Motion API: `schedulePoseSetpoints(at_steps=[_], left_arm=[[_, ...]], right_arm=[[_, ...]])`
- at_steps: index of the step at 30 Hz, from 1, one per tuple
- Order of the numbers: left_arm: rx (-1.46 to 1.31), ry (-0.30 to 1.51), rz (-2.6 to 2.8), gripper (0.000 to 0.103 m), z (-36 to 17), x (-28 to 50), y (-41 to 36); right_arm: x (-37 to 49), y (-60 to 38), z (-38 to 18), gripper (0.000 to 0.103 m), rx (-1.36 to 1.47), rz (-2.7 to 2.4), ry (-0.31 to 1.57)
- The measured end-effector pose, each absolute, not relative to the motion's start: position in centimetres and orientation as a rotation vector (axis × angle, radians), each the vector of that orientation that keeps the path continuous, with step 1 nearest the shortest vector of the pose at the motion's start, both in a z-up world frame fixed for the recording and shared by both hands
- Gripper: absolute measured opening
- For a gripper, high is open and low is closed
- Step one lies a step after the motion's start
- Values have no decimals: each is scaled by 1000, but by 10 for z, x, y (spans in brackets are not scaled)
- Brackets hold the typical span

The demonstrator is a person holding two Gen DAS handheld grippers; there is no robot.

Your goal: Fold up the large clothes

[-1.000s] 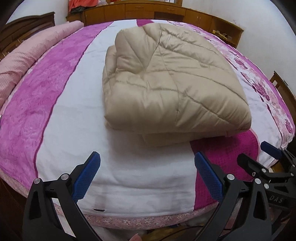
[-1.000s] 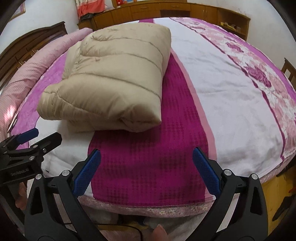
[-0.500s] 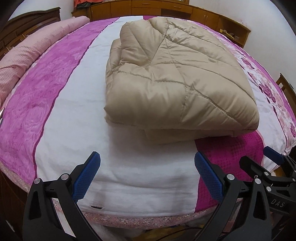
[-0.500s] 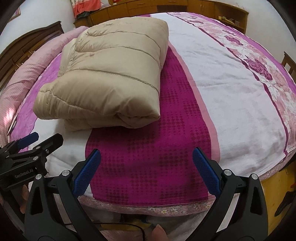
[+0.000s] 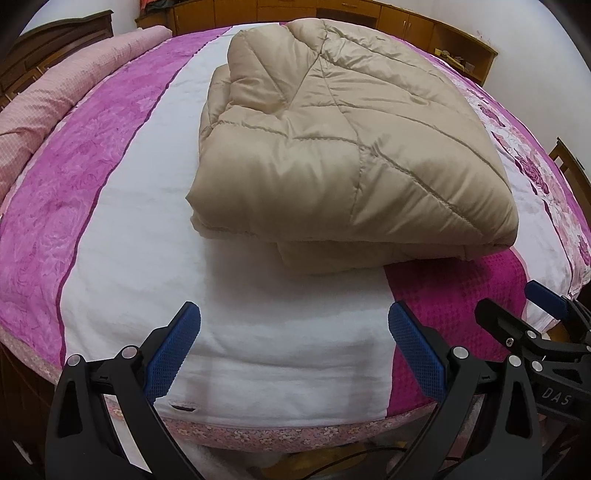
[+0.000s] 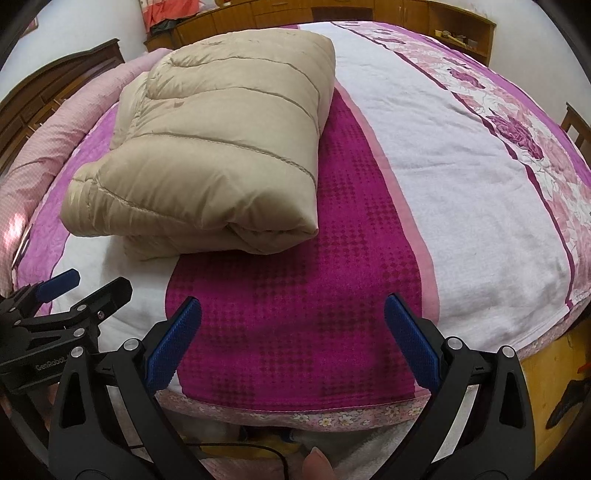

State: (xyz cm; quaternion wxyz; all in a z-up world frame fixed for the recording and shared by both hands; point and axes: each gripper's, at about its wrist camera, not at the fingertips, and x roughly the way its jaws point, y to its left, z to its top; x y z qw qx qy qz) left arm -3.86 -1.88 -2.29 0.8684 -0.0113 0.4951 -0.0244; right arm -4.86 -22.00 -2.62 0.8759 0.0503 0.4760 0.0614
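Observation:
A beige quilted down coat (image 5: 343, 147) lies folded in a thick bundle on the bed; it also shows in the right wrist view (image 6: 221, 147). My left gripper (image 5: 293, 350) is open and empty, above the bed's near edge, short of the bundle's front fold. My right gripper (image 6: 291, 339) is open and empty over the magenta stripe, right of the bundle's near corner. Each gripper shows in the other's view: the right gripper (image 5: 517, 317) at the lower right, the left gripper (image 6: 85, 291) at the lower left.
The bed (image 5: 122, 258) is covered with a pink, white and magenta striped blanket. A pink rolled quilt (image 5: 55, 110) lies along the left side. Wooden cabinets (image 6: 369, 11) stand behind the bed, a dark headboard (image 6: 55, 74) at left, a chair (image 5: 569, 162) at right.
Both grippers have moved forward, closer to the folded coat, and stayed open. The coat has not moved.

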Motion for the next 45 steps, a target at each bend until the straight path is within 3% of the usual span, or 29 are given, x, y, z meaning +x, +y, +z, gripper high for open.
schedulePoseSetpoints(at_steps=[45], left_arm=[[-16,1048,-45,97,-25,-41,-20]], right_arm=[[-51,-215,-25,98,102,125,991]])
